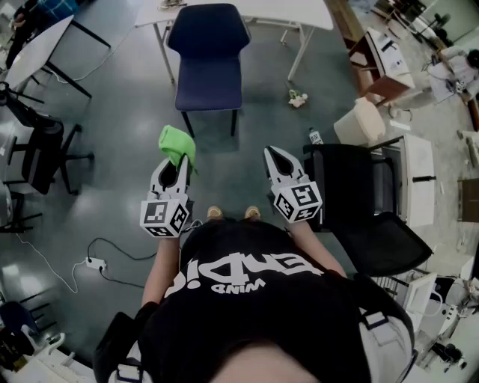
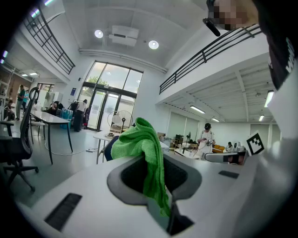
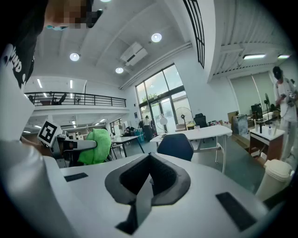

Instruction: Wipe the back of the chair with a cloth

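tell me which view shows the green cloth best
Left gripper view: the bright green cloth sits large at centre, pinched in the left gripper. Head view shows it small at the jaw tips; right gripper view, only a side lump.

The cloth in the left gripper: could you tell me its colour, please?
The cloth is bright green; the left gripper view shows it best.

This is a big open-plan office or lab hall. It has a double-height ceiling with round lights (image 2: 153, 44), a railed mezzanine (image 2: 209, 51) along the wall and tall glass doors (image 2: 104, 100). White surfaces (image 1: 296, 11) on thin legs stand about the grey floor (image 1: 120, 127), with a blue chair (image 1: 208, 60), a black office chair (image 1: 367, 202), a pedestal fan (image 2: 122, 119) and a trailing power strip (image 1: 95, 262).
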